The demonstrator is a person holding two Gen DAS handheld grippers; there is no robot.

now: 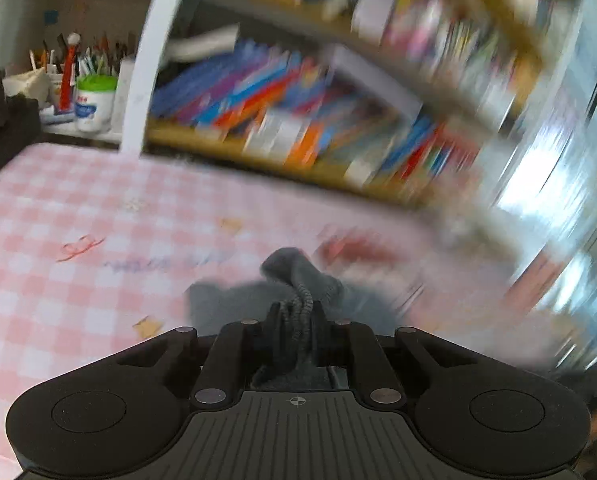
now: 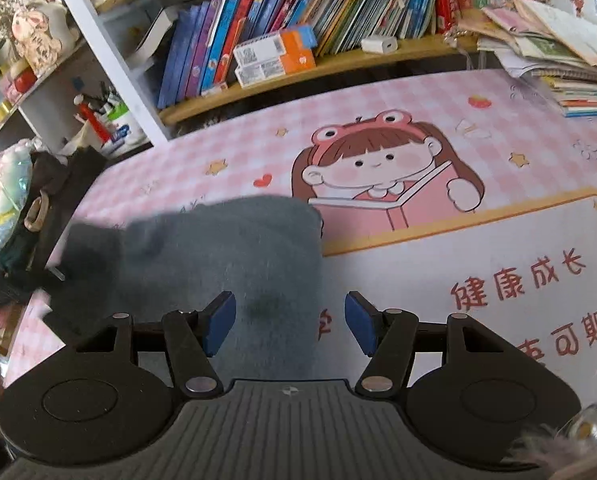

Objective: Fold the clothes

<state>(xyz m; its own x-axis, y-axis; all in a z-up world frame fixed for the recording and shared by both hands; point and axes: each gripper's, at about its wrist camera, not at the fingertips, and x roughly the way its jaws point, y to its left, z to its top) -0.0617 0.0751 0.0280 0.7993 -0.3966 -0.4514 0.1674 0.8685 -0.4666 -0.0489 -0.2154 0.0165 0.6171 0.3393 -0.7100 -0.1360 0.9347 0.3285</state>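
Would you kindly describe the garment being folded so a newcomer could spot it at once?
Start at the pink checked desk mat with the cartoon girl reading. Just left of her lies a grey knit garment, one bunched end pinched in the left gripper. It is the only plain grey, soft thing on the mat.

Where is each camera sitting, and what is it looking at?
Left wrist view: it sits on the left hand-held gripper, looking forward along its fingers, which are shut on the grey garment, over the pink checked mat toward a blurred bookshelf.
Right wrist view: it sits on the right hand-held gripper, open above the grey garment, looking down at the mat and toward the bookshelf.
Both views show the garment, the mat, the bookshelf and the pen pot.
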